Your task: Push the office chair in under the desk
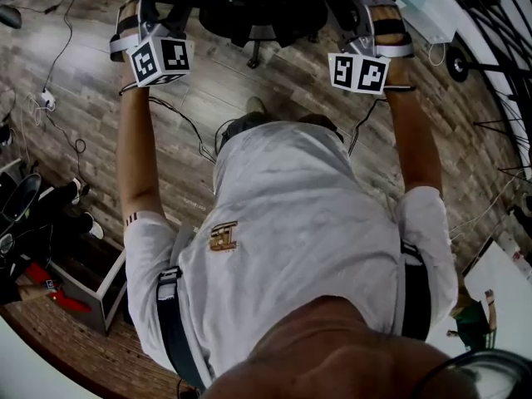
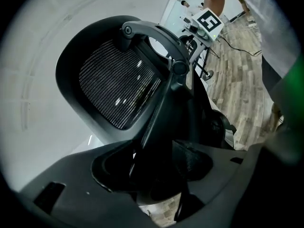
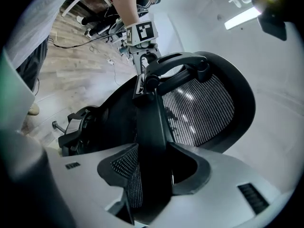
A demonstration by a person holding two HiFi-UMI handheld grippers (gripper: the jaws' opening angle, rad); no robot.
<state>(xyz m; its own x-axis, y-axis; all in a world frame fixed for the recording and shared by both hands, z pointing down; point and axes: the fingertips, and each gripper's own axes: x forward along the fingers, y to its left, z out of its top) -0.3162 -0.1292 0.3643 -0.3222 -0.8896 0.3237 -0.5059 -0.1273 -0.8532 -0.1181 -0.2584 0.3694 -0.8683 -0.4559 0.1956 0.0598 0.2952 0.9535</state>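
The black mesh-backed office chair stands at the head view's top edge, straight ahead of the person. It is mostly cut off there, so its base and whatever lies beyond cannot be seen. Grey-brown wood-plank floor lies bare on either side of it, with thin black cables trailing at the left. Both arms reach straight forward. The left gripper and the right gripper each stand wide, clamped round the chair's black back frame.
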